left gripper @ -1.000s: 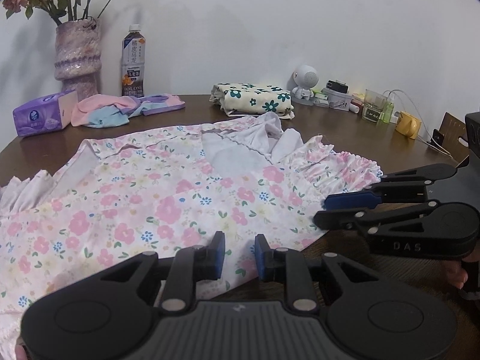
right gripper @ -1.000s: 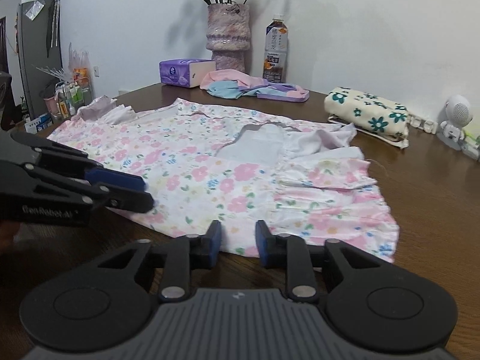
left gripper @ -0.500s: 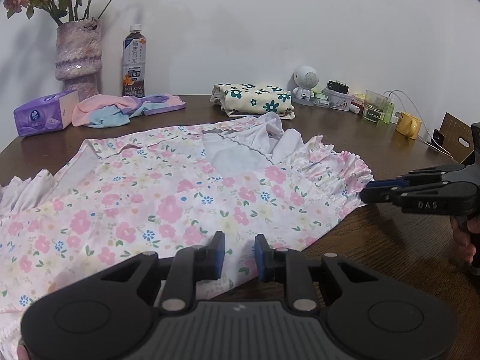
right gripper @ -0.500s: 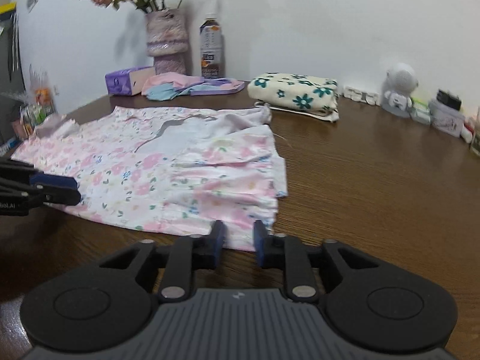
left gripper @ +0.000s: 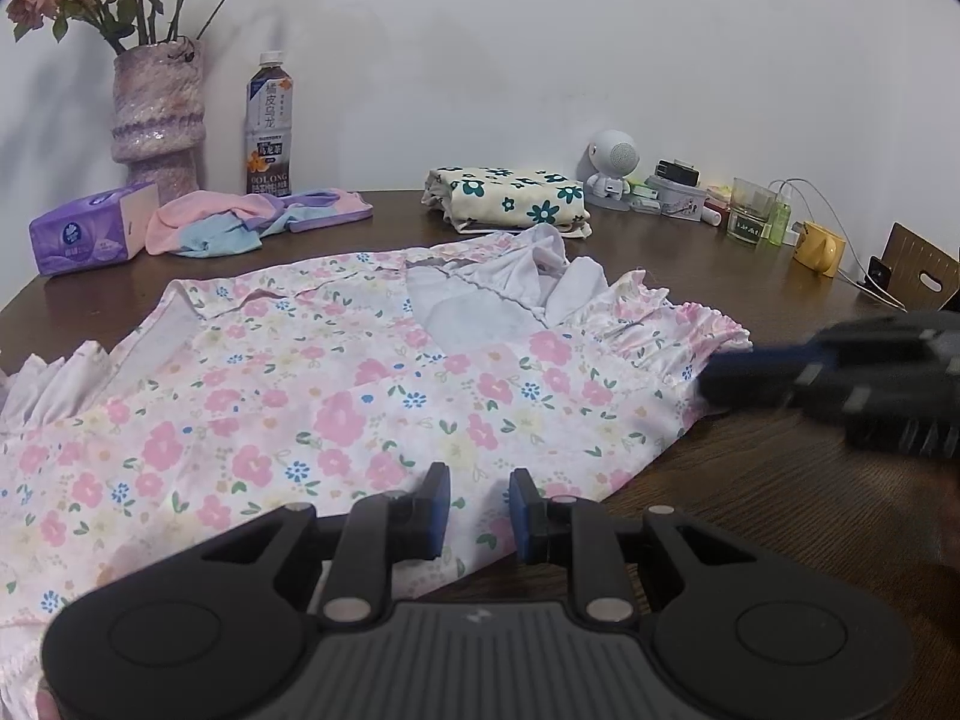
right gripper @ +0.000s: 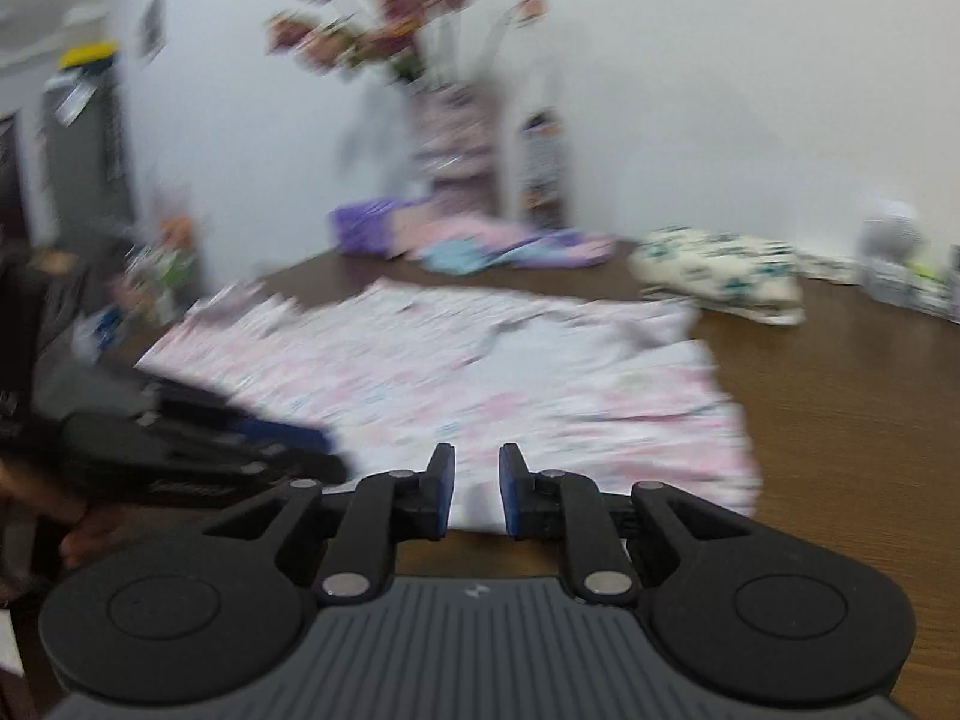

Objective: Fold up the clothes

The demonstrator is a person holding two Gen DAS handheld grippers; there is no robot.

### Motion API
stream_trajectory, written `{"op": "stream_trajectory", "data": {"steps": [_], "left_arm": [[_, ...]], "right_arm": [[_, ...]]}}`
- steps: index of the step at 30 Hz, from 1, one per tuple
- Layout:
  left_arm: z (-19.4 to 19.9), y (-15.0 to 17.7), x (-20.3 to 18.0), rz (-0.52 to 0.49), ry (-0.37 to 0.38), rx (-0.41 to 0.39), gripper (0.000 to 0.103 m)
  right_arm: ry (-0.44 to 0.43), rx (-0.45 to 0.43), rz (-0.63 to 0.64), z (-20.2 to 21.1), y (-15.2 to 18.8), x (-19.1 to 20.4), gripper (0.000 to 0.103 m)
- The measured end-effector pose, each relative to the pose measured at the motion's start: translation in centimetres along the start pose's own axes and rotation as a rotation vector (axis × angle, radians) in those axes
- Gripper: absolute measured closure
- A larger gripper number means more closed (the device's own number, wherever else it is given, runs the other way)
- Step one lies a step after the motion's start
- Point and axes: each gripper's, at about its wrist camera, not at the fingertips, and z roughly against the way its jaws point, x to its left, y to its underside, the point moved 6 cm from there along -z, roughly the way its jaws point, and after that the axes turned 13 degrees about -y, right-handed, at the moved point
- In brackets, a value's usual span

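Note:
A pink floral garment (left gripper: 312,396) with ruffled edges lies spread flat on the brown table (left gripper: 750,492), inside-out white lining showing near its collar. My left gripper (left gripper: 479,507) hovers open over the garment's near hem, nothing between its pads. In the left wrist view the right gripper (left gripper: 720,381) shows as a blurred shape at the garment's right ruffled edge. The right wrist view is motion-blurred: my right gripper (right gripper: 477,489) stands open just above the garment (right gripper: 540,396) at its near edge, and the left gripper (right gripper: 324,456) appears at the left.
Along the back stand a vase of flowers (left gripper: 157,120), a tea bottle (left gripper: 269,126), a purple tissue box (left gripper: 90,228), a pastel cloth heap (left gripper: 252,222), a folded flowered cloth (left gripper: 510,204), a white robot toy (left gripper: 612,168), jars and a yellow cup (left gripper: 819,246).
The right gripper has swung back towards the garment's right edge and its view now blurs with motion. My left gripper has barely moved and remains open.

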Motion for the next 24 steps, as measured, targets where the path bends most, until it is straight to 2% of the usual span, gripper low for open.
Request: {"op": "stream_trajectory", "data": {"steps": [3, 7, 20, 24], "left_arm": [[0.0, 0.0, 0.0, -0.001, 0.000, 0.000, 0.083], [0.0, 0.0, 0.0, 0.003, 0.003, 0.000, 0.083], [0.6, 0.3, 0.3, 0.003, -0.014, -0.002, 0.083], [1.2, 0.8, 1.8, 0.035, -0.024, -0.002, 0.083]], "right_arm": [[0.000, 0.075, 0.031, -3.0, 0.1, 1.2, 0.088], [0.027, 0.133, 0.033, -5.0, 0.6, 1.2, 0.088], [0.037, 0.125, 0.019, -4.9, 0.9, 0.8, 0.083], [0.039, 0.125, 0.019, -4.9, 0.9, 0.8, 0.083]]}}
